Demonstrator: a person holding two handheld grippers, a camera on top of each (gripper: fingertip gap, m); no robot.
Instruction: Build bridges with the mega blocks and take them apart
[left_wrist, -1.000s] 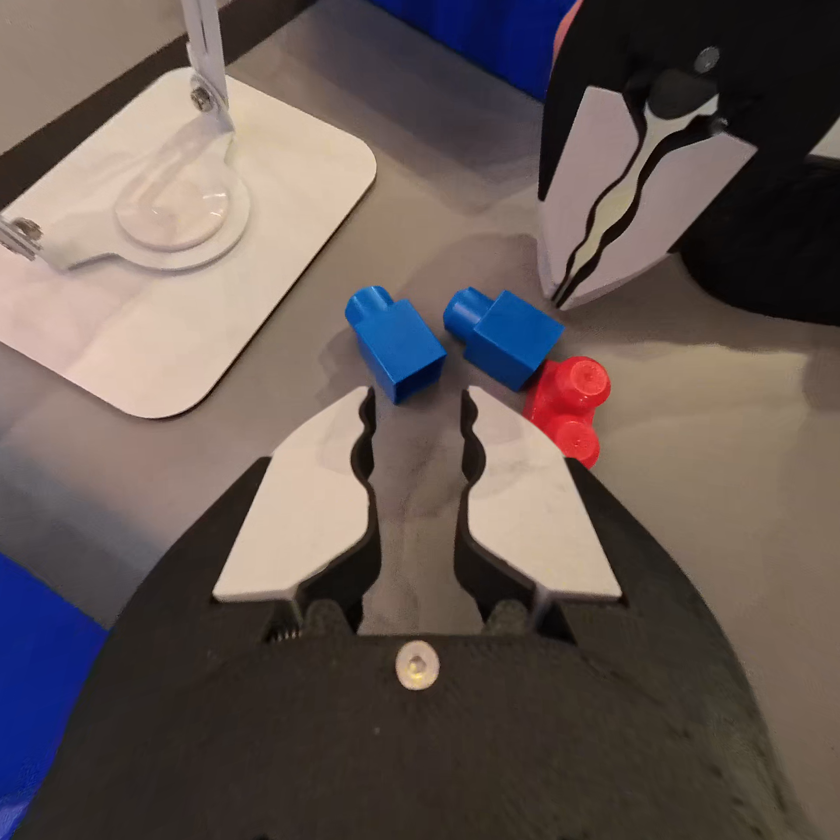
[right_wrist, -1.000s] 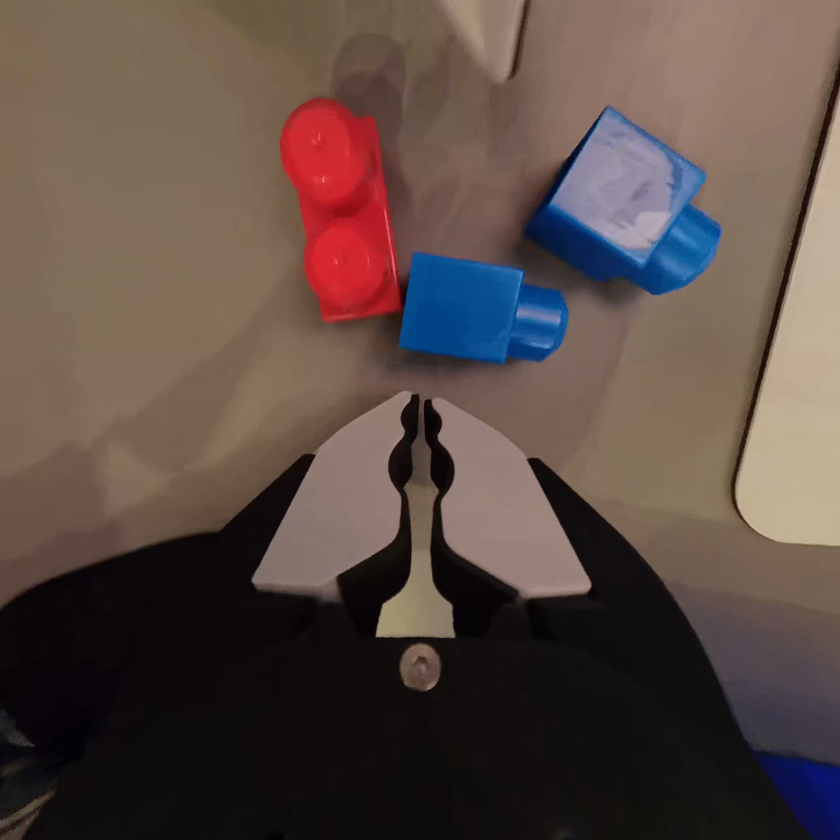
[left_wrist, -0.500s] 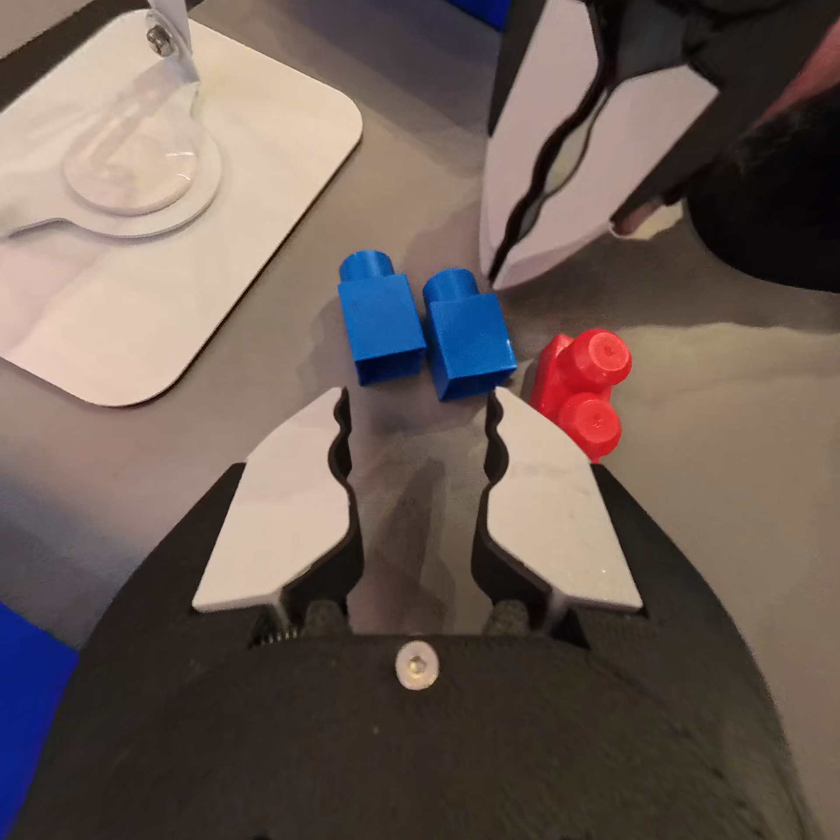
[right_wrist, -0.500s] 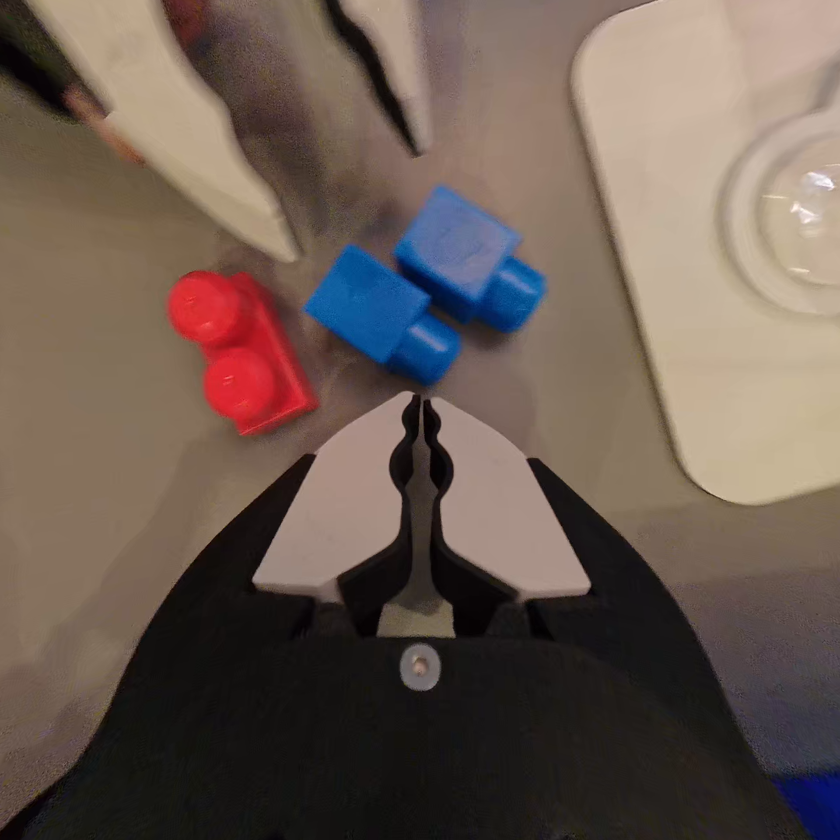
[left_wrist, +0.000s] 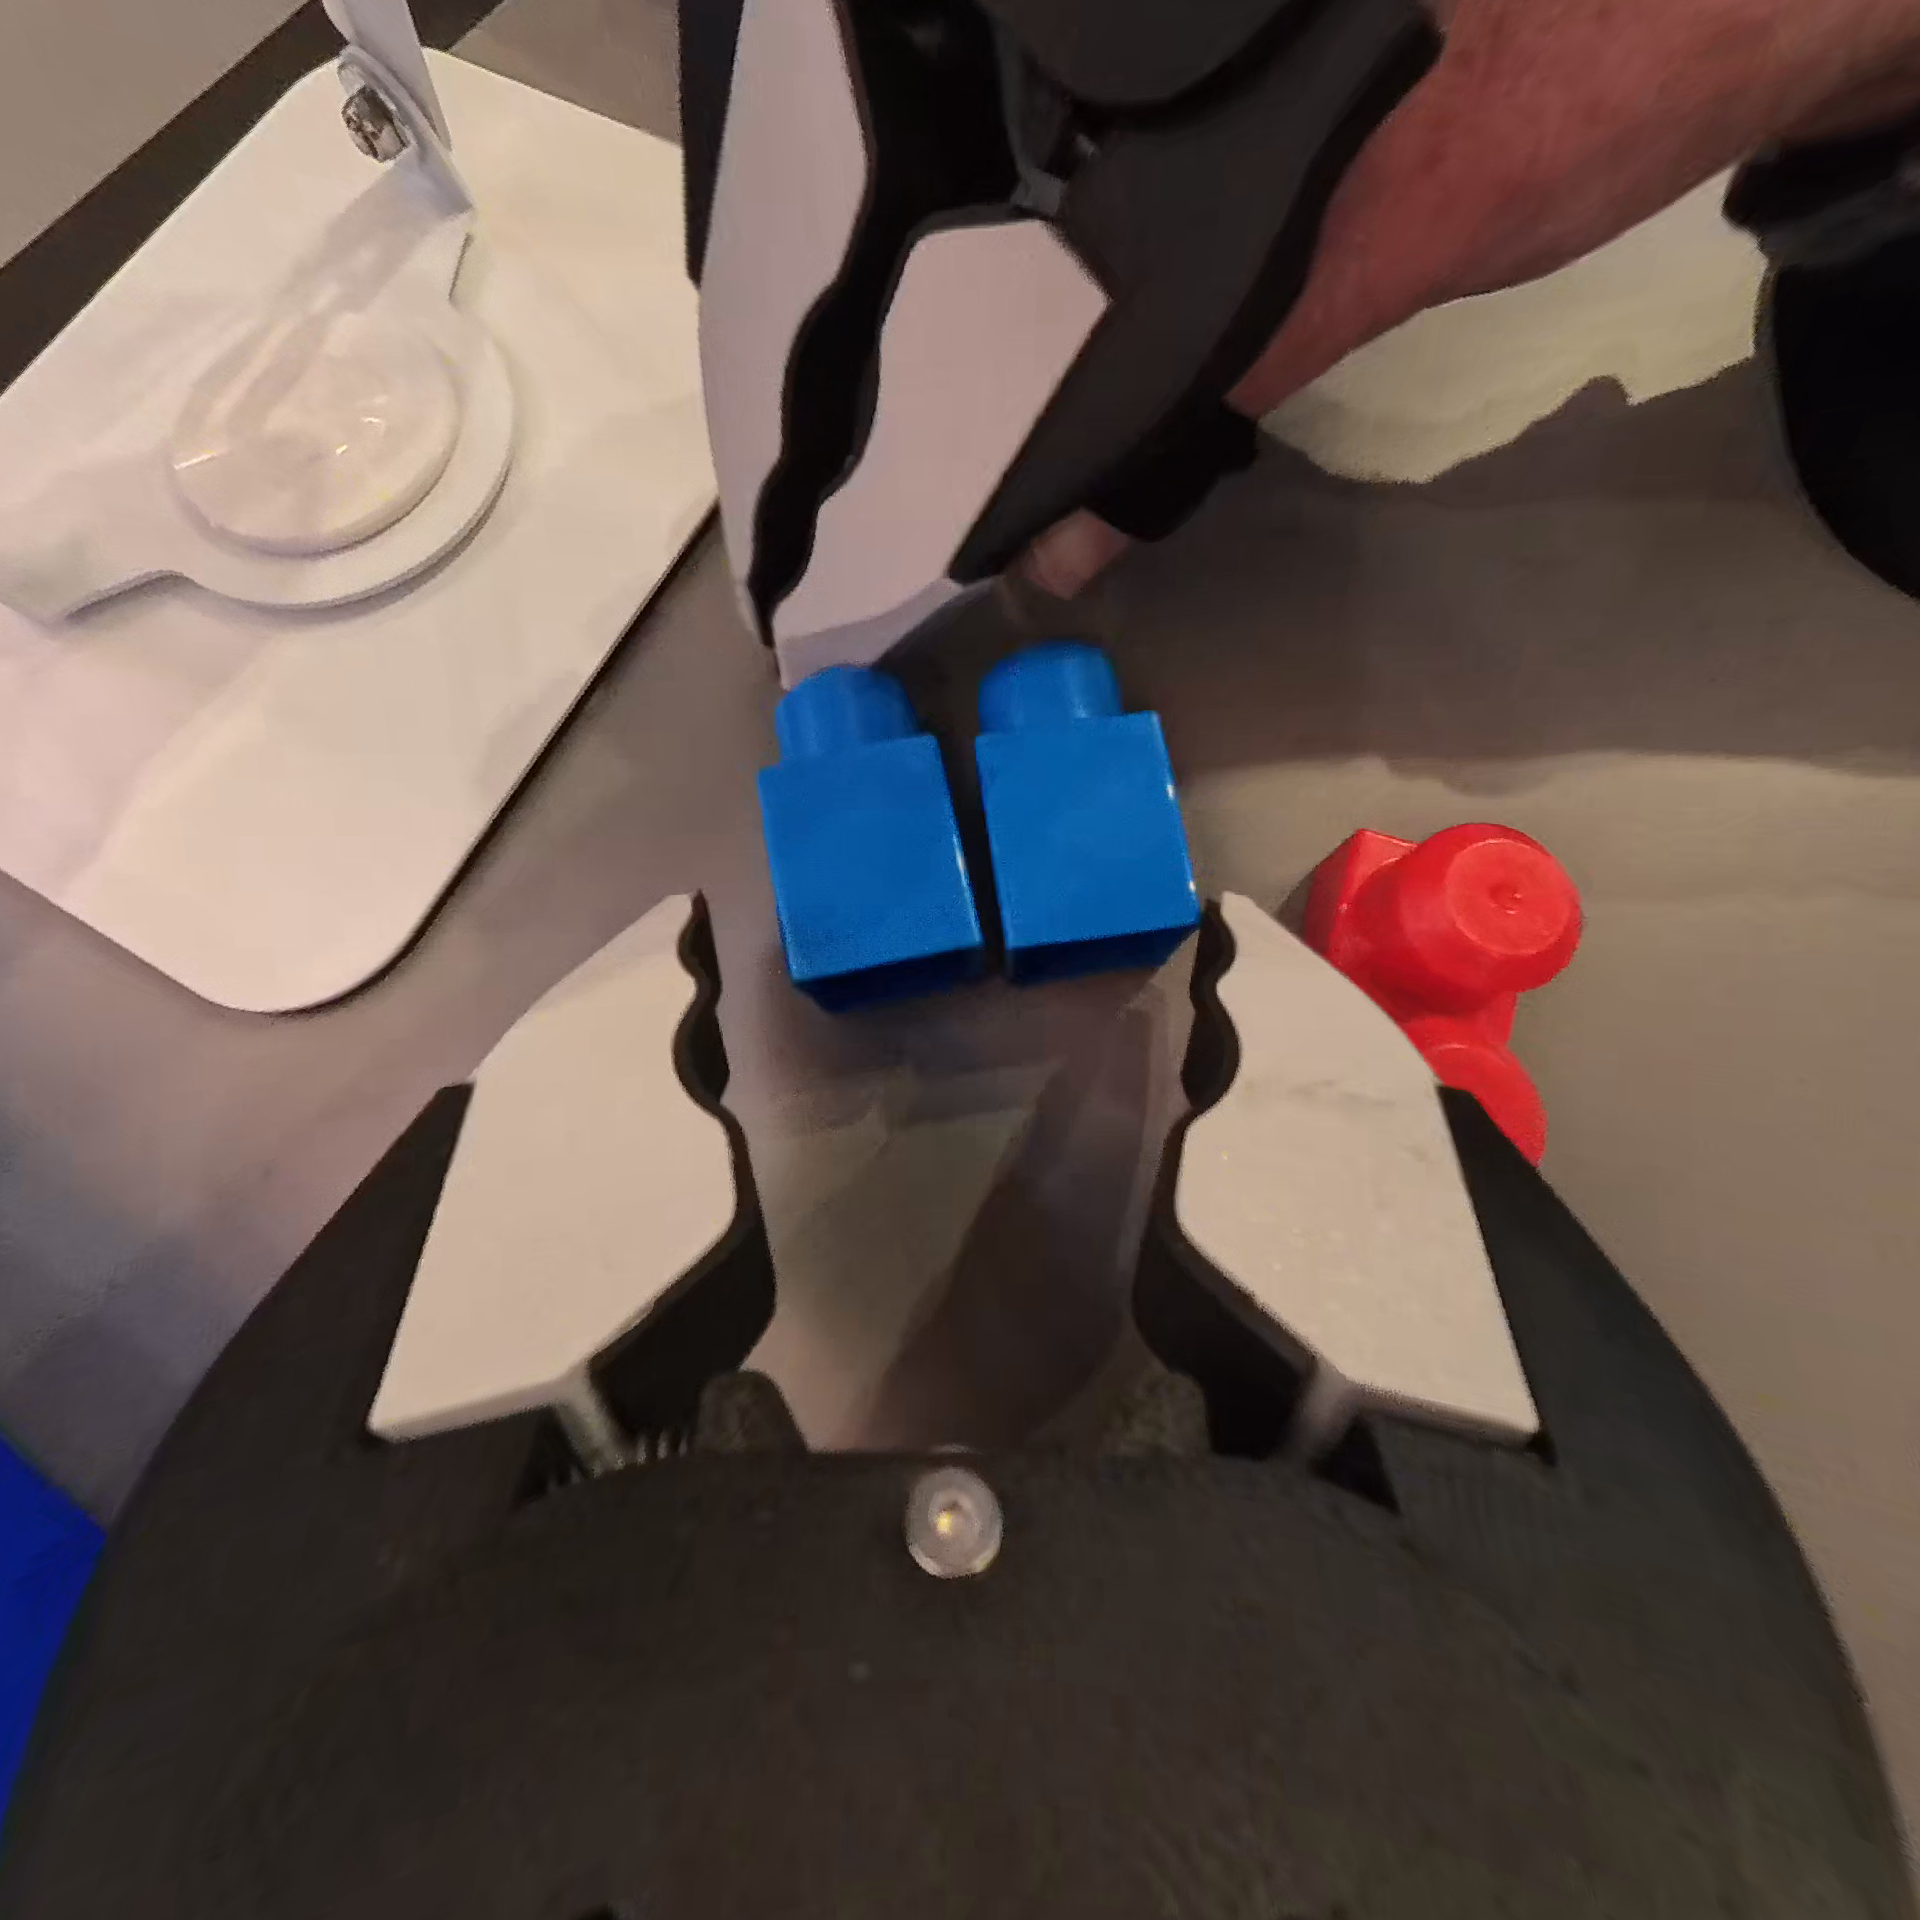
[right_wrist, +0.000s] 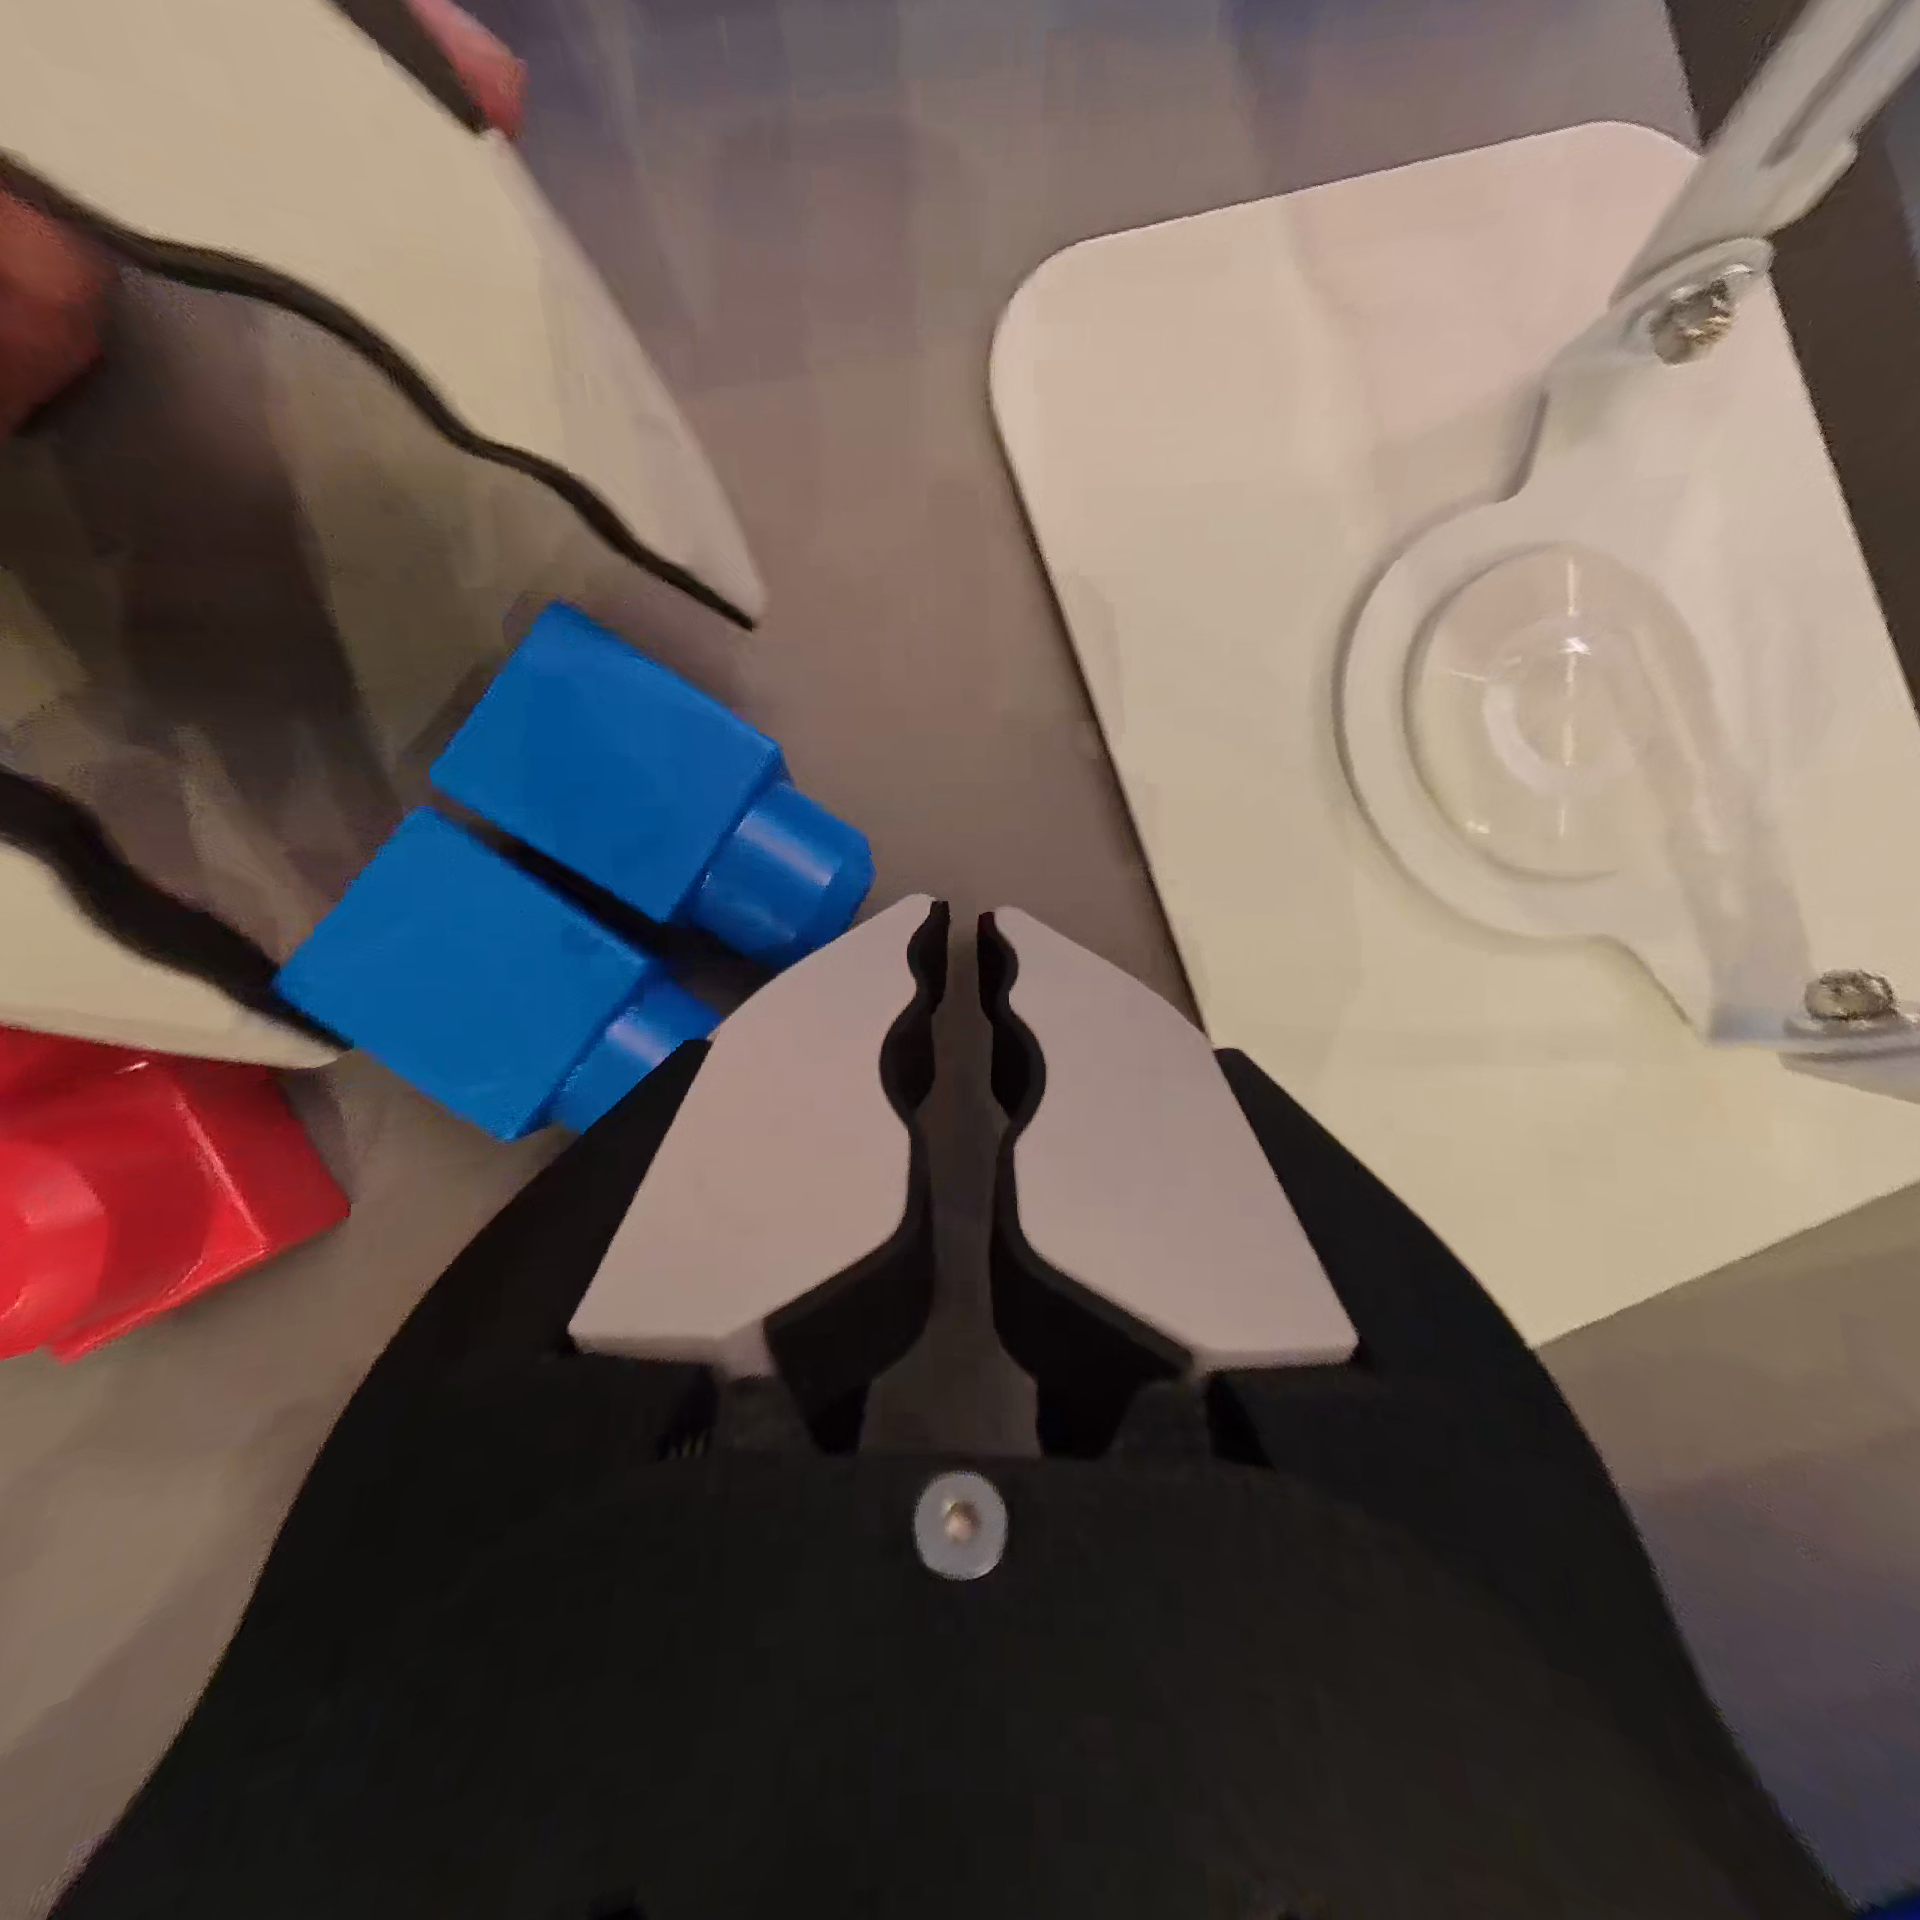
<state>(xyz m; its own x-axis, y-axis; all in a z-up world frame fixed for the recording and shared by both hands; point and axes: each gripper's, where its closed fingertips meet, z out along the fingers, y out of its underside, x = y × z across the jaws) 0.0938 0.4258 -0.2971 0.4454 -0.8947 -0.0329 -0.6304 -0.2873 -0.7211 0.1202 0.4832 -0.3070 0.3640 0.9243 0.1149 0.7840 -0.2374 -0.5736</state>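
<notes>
Blocks lie on the grey table (left_wrist: 1558, 1351): we see two blue blocks (left_wrist: 977, 862) on their sides, side by side, and a red block (left_wrist: 1444, 935) just to their right. Our left gripper (left_wrist: 951, 925) is spread wide in front of the blue pair, gripping nothing. Our right gripper (right_wrist: 961, 920) is nearly closed and bare, its tips at their pegs. A white plate (left_wrist: 312, 727) lies nearby.

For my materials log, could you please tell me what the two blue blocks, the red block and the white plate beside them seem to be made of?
Blue blocks: likely moulded plastic, smooth with a slight sheen, crisp edges, uniform colour.
Red block: likely the same plastic, glossier, with highlights on its studs.
White plate: a thin, flat, matte sheet with rounded corners; plastic or coated metal, unclear which.
</notes>
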